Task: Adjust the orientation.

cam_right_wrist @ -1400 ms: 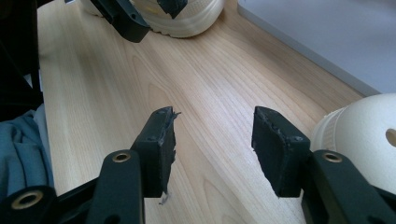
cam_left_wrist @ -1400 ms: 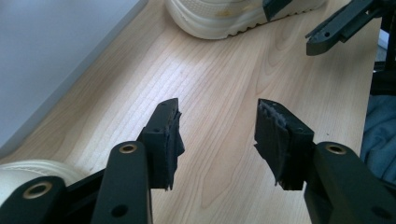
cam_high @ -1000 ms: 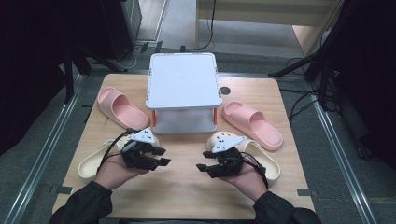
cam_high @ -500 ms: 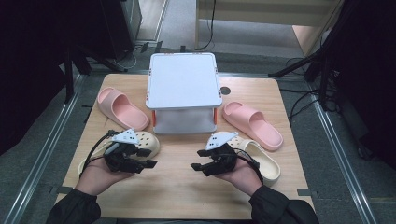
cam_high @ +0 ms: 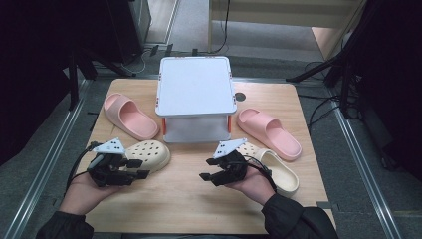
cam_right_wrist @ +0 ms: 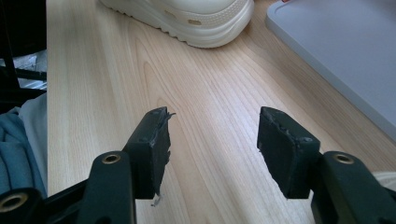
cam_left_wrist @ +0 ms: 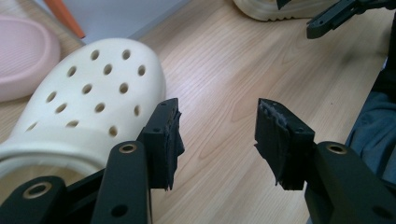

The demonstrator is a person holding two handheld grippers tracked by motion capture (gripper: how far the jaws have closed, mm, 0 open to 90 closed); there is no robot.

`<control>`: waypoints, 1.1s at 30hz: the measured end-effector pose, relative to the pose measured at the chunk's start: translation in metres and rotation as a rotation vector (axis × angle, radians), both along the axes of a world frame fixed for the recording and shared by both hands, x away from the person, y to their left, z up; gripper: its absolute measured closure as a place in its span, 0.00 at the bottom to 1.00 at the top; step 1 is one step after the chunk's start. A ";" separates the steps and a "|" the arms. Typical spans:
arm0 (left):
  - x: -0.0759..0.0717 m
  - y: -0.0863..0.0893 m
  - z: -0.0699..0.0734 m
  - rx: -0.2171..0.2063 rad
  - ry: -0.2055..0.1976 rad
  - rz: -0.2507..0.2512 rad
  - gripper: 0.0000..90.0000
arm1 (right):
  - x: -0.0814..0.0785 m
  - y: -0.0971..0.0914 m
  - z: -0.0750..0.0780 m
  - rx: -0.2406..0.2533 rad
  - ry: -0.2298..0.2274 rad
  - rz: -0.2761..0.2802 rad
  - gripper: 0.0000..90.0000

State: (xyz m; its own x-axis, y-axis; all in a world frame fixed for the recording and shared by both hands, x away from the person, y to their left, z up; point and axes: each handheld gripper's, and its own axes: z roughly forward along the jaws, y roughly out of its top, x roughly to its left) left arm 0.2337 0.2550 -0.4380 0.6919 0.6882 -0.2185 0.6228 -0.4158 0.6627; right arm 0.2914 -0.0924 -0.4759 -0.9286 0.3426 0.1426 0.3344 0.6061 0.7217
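Grippers first, since they're sitting nearest to you: your left gripper (cam_high: 135, 169) is hovering over the wood with its jaws spread apart and nothing between the pads, and they've just been opening a bit wider. In the left gripper view the cream clog (cam_left_wrist: 88, 98) is lying just beside the left-hand jaw, not pinched; its heel end is getting cut off by the picture edge and partly hidden behind the jaw arm. From the high view that same clog is sitting at the table's left front, toe pointing toward the middle.

Your right gripper (cam_high: 209, 175) is also standing wide open over bare table (cam_high: 199, 209), jaws empty, having just opened further too. Your right hand (cam_high: 251, 185) is covering part of the second cream clog (cam_high: 278, 172) behind it, so you're only seeing its heel half and a few toe holes.

Farther back, the white two-level stand (cam_high: 196, 92) is sitting mid-table; whatever is under its top shelf is hard to make out. Flanking it, one pink slide (cam_high: 130, 117) is lying on the left and the other pink slide (cam_high: 268, 133) on the right, both apart from the clogs. Beyond the table everything is going dark, just cables and floor.
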 end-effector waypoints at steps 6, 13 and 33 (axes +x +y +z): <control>-0.006 0.016 0.001 -0.008 -0.002 0.043 0.56 | 0.002 0.005 -0.001 -0.003 0.003 0.020 0.50; -0.009 0.038 -0.004 0.006 -0.005 0.103 0.55 | 0.002 0.006 -0.001 -0.010 0.006 0.027 0.50; 0.017 0.038 -0.042 0.068 0.050 0.122 0.67 | -0.001 0.004 -0.004 -0.024 0.002 0.020 0.50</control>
